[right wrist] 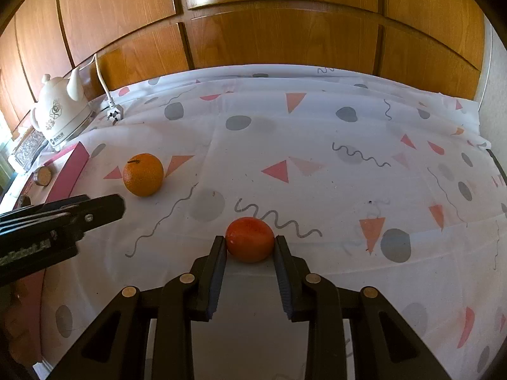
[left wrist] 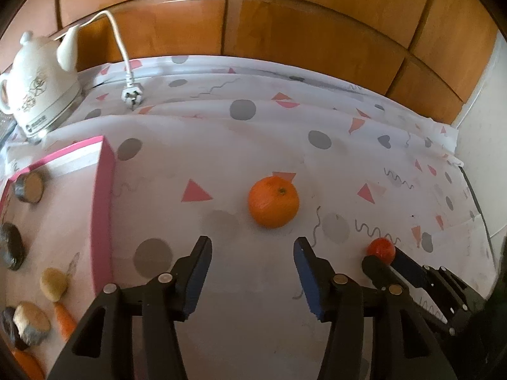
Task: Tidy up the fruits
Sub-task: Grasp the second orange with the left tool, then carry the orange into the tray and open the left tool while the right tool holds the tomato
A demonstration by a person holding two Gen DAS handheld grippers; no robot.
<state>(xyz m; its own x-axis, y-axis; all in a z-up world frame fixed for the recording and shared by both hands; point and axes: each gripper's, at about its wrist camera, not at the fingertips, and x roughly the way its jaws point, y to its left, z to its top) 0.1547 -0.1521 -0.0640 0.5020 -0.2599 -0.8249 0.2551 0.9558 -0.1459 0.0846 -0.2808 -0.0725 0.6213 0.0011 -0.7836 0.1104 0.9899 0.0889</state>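
Left tongs [left wrist: 252, 243]: jaws stand partly apart, nothing between the pads. The orange [left wrist: 273, 202] lies just ahead of the tips, a little toward the right pad's side of centre, resting on the patterned cloth [left wrist: 253, 120] over the bench, not yet entered between the jaws. The fruit is near-round, so no long axis is given; its stem dimple faces up and slightly away. The gap looks about wide enough to take the fruit, though that is a judgement only.

Right tongs [right wrist: 250, 240]: closed onto the small red-orange fruit [right wrist: 249, 239], one pad pressed to each flank. Whether the fruit is lifted or still touches the cloth cannot be told. In the left wrist view these tongs and their fruit are seen well to the right of the left tongs.

The orange is plainly nearer the left tongs; from the right tongs it lies up and well to the left.

Container: a pink-rimmed tray [left wrist: 106, 196] sits just left of the left tongs. Held in it are several dark and tan rounded pieces, a pale potato-like item [left wrist: 54, 285] and a carrot [left wrist: 63, 318]; exact kinds are uncertain through blur.

Beyond the tray a white kettle [left wrist: 38, 95] stands with its plug [left wrist: 131, 96] lying loose on the cloth.
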